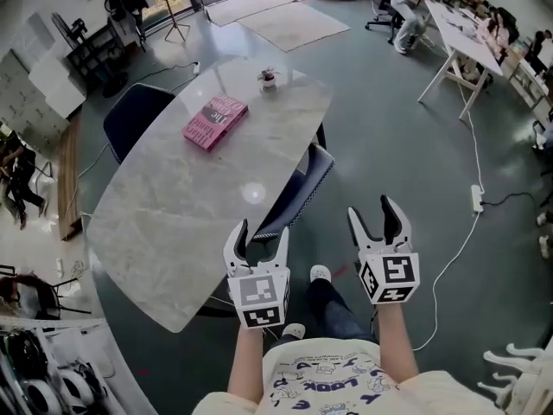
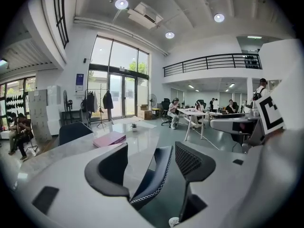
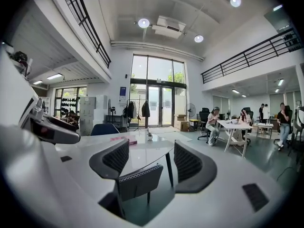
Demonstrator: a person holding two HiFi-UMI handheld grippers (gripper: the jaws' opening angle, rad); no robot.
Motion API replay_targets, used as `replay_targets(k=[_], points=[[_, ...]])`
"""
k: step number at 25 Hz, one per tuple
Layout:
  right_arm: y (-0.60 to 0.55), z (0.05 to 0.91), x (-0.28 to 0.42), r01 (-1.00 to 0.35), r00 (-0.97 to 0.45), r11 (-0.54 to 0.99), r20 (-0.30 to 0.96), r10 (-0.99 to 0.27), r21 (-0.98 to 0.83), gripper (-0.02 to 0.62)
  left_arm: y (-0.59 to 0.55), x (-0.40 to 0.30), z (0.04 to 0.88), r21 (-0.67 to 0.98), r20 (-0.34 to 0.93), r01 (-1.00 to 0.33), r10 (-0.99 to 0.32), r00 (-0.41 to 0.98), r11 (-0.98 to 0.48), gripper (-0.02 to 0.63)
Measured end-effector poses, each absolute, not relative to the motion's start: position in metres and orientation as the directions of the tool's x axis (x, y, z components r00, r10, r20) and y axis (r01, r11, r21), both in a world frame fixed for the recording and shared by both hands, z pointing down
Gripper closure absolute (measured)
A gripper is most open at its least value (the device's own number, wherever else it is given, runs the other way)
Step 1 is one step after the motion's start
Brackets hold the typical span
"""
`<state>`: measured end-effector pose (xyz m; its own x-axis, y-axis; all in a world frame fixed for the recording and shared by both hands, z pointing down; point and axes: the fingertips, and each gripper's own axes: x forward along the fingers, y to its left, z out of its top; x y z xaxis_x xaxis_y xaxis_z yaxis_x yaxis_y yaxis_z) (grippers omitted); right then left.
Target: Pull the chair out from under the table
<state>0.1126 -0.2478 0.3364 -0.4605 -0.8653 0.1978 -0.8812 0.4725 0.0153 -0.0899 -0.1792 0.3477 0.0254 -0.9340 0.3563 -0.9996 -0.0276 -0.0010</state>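
Observation:
A chair (image 1: 301, 188) with a dark blue backrest edged in white stitching stands tucked under the right side of the oval marble table (image 1: 164, 223). My left gripper (image 1: 262, 229) is open just in front of the backrest's near end. In the left gripper view the chair's backrest (image 2: 153, 177) shows in the gap of the left gripper (image 2: 151, 148), and neither pad presses on it. My right gripper (image 1: 371, 210) is open over the floor to the right of the chair, holding nothing. In the right gripper view the chair (image 3: 140, 180) stands ahead and low, seen through the gap of the right gripper (image 3: 152, 144).
A pink book (image 1: 215, 121) and a small potted plant (image 1: 269, 78) lie on the table. A second dark chair (image 1: 134, 119) stands at its far left side. A power strip (image 1: 476, 198) with a cable lies on the floor at right. People sit at white tables (image 1: 458, 37) far back.

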Motion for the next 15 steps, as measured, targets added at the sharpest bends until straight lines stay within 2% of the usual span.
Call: replay_targets(k=[8, 15], points=[[-0.321, 0.348, 0.100, -0.813, -0.559, 0.581, 0.237, -0.794, 0.029, 0.298, -0.233, -0.094, 0.353, 0.019, 0.382, -0.998, -0.923, -0.054, 0.066, 0.284], [-0.361, 0.373, 0.072, -0.698, -0.660, 0.711, 0.314, -0.683, 0.079, 0.292, -0.260, -0.106, 0.369, -0.026, 0.415, -0.994, -0.904, -0.108, 0.107, 0.281]])
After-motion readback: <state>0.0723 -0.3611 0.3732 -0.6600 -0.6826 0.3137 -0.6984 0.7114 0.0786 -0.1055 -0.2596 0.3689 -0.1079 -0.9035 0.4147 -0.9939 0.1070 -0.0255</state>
